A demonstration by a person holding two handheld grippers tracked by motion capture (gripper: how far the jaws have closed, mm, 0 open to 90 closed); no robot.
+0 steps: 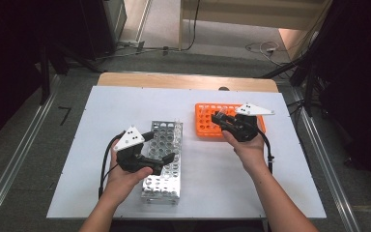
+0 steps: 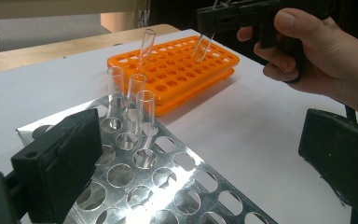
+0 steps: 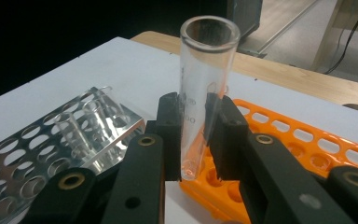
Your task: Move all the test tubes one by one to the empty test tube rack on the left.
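Observation:
My right gripper [image 3: 196,121] is shut on a clear glass test tube [image 3: 207,51], held upright with its round bottom just above the orange rack [image 3: 307,144]. From above, that gripper [image 1: 217,117] hangs over the left part of the orange rack [image 1: 204,121]. In the left gripper view the held tube [image 2: 204,46] hangs tilted over the rack's holes, and a second tube [image 2: 145,44] leans in the orange rack [image 2: 177,70]. My left gripper [image 2: 198,163] stands open over the metal rack [image 2: 168,186], which holds three tubes [image 2: 135,93]. From above, the left gripper [image 1: 159,146] lies across that rack [image 1: 166,186].
Both racks sit on a white board [image 1: 101,145] on a wooden table [image 1: 183,79]. The metal rack also appears at the left of the right gripper view [image 3: 28,158]. Bare board lies between the racks and toward the front right. Cables trail on the floor beyond the table.

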